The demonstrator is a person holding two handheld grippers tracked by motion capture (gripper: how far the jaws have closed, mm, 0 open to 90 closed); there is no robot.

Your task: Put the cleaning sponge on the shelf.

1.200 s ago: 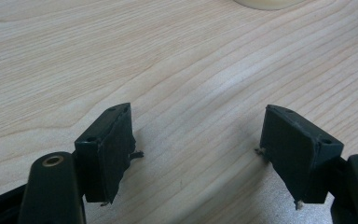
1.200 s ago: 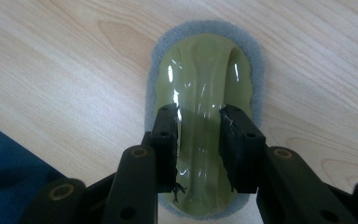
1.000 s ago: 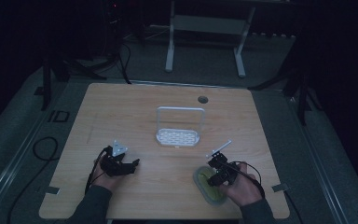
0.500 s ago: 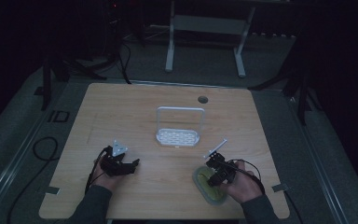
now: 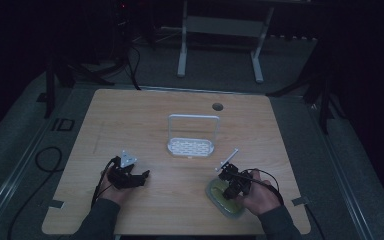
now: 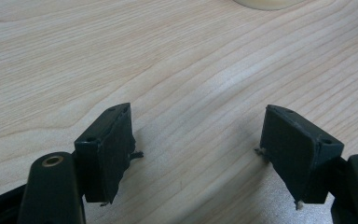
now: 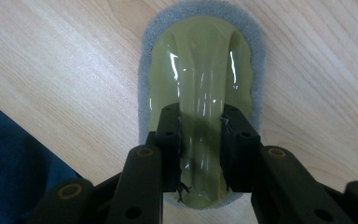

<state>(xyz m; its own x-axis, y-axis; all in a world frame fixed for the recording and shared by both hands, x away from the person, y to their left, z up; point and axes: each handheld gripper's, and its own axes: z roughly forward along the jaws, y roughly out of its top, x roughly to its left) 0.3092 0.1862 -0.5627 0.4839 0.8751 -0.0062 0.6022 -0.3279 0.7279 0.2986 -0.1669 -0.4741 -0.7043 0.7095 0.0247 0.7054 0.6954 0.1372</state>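
A scrubbing pad (image 7: 200, 60) lies flat on the wooden table (image 5: 180, 200) at the front right. It is a grey sponge with a glossy olive-green plastic grip on top. My right gripper (image 7: 200, 116) points down onto it, and its jaws have just been closing. They now pinch the raised ridge of the green grip from both sides. The high view has that gripper (image 5: 231, 187) over the pad (image 5: 219, 199). My left gripper (image 6: 196, 135) rests low over bare wood at the front left (image 5: 142, 177), jaws wide open with nothing between them.
A white wire rack (image 5: 191, 145) with a tall loop handle stands mid-table, beyond both grippers. A round cable hole (image 5: 217, 106) sits near the far edge. Cables trail from both grippers toward the front edge. Dark floor and a frame's legs lie beyond the table.
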